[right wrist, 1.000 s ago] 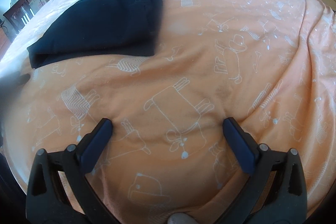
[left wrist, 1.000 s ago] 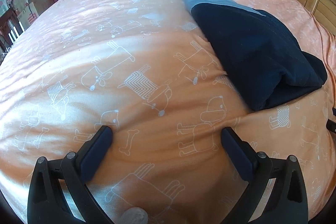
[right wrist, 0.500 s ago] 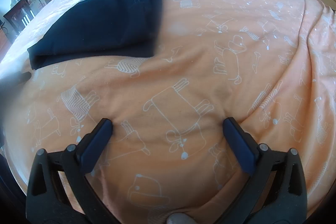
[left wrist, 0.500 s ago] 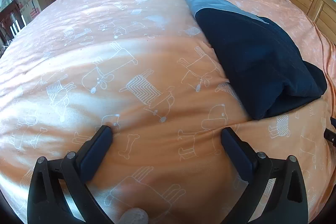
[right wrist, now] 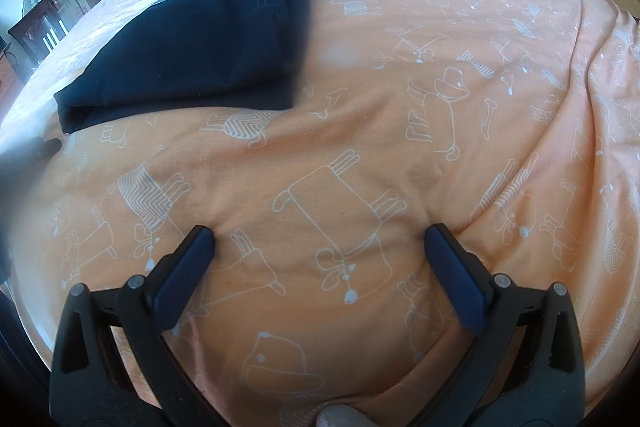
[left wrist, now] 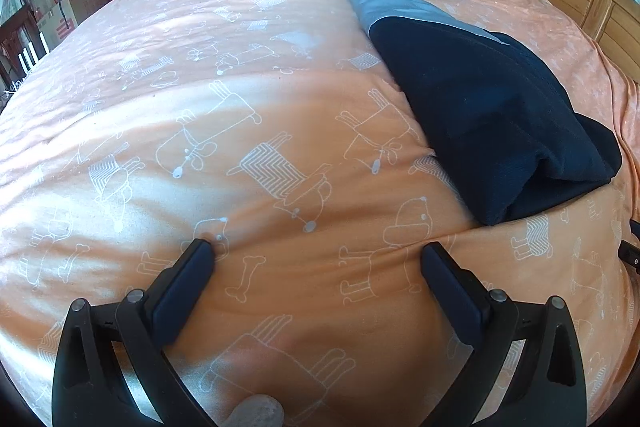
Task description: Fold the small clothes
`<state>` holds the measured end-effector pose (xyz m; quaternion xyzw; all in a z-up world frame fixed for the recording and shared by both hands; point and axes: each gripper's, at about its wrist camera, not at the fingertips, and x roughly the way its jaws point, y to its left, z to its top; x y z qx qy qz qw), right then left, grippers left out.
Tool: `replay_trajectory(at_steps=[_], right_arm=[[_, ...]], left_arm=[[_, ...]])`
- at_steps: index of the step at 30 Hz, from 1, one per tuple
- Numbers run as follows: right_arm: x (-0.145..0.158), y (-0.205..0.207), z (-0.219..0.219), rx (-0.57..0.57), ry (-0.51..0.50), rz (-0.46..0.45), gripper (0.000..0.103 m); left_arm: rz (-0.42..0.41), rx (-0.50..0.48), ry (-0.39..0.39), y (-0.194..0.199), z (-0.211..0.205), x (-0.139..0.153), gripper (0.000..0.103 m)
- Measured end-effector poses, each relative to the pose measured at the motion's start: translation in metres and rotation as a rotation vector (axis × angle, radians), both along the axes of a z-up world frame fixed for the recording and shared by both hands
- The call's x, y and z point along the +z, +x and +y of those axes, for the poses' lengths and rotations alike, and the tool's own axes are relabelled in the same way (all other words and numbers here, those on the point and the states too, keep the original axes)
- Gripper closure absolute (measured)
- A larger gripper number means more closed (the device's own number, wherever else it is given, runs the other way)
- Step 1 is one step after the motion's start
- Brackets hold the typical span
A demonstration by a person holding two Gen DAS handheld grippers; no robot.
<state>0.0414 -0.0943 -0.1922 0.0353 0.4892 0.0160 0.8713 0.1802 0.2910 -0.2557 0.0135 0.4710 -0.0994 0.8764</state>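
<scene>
The dark garment (left wrist: 492, 119) lies folded on the orange bedspread (left wrist: 200, 107), and both grippers sit short of it with nothing between their fingers. From the left gripper (left wrist: 316, 259) it lies ahead and to the right; its near corner comes close to the right-hand finger but does not touch it. From the right gripper (right wrist: 320, 243) the same garment (right wrist: 200, 43) lies ahead and to the left, well apart from the jaws.

Its long axis runs away from the near edge of the bed toward the far side, with a lighter blue-grey band at the far end and a thick rolled fold at the near end (the layers there look bulky and a little loose). The left gripper looks the nearer of the two.

Both pairs of jaws stand wide, tips down close to the bedspread; whether they press into it I cannot tell.

By the look of it the fold is largely done, so any further move would be a reach inward and forward from either side.
</scene>
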Motion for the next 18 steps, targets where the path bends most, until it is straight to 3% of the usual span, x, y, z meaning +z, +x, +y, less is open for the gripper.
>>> replay_trajectory(at_steps=[18], right_arm=[[-0.0001,0.0003,-0.0004,-0.012,0.009,-0.007,0.000]], left_arm=[[0.001,-0.004,0.006,0.0031,0.0009,-0.0006,0.000]])
